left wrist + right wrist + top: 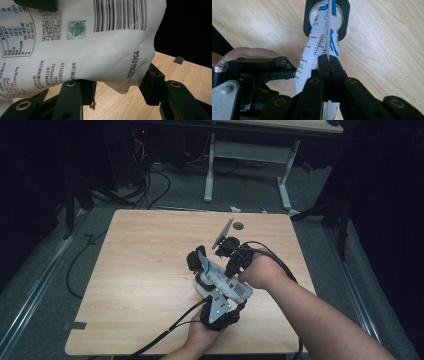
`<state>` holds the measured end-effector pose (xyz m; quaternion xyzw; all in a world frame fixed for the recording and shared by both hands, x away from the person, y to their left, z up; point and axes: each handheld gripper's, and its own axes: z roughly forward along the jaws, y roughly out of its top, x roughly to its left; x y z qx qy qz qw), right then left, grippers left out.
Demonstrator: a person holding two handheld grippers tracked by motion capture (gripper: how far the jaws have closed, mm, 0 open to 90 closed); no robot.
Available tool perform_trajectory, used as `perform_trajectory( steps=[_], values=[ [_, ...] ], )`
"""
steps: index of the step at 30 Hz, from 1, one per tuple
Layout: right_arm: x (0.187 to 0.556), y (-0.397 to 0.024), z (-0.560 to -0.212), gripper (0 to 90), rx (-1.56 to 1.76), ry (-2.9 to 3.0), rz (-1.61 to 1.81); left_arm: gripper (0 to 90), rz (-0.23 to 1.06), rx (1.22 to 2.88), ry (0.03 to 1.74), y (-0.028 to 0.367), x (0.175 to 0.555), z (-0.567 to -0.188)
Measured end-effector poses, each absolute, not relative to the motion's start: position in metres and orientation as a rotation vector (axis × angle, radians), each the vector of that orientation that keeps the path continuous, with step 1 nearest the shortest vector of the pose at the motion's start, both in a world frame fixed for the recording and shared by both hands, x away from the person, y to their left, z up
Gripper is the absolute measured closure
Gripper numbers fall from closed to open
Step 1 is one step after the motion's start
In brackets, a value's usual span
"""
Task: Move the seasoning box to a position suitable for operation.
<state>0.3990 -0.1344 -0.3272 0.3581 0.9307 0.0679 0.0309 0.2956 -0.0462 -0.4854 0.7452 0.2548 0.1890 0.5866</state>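
Both black tools, left (202, 270) and right (231, 251), carry grey three-cornered plates and trailing black cables.

White printed pouch (82, 47) cut off by the top and left edges ahead of the left hand-held gripper (117, 87). Small print on it too fine to read. Round white object (314, 15) beyond the right hand-held gripper (329, 67) largely hidden behind the pouch; identity undetermined.
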Motion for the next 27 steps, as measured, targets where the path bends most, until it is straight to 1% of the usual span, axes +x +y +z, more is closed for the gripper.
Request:
perform_trajectory(
  steps=[27],
  values=[
    [0.4005, -0.1358, -0.3265, 89.9, 1.110, 2.865, 0.211, 54.0, 0.445, 1.736, 0.591, -0.0474, 0.2963, -0.4833]
  ],
)
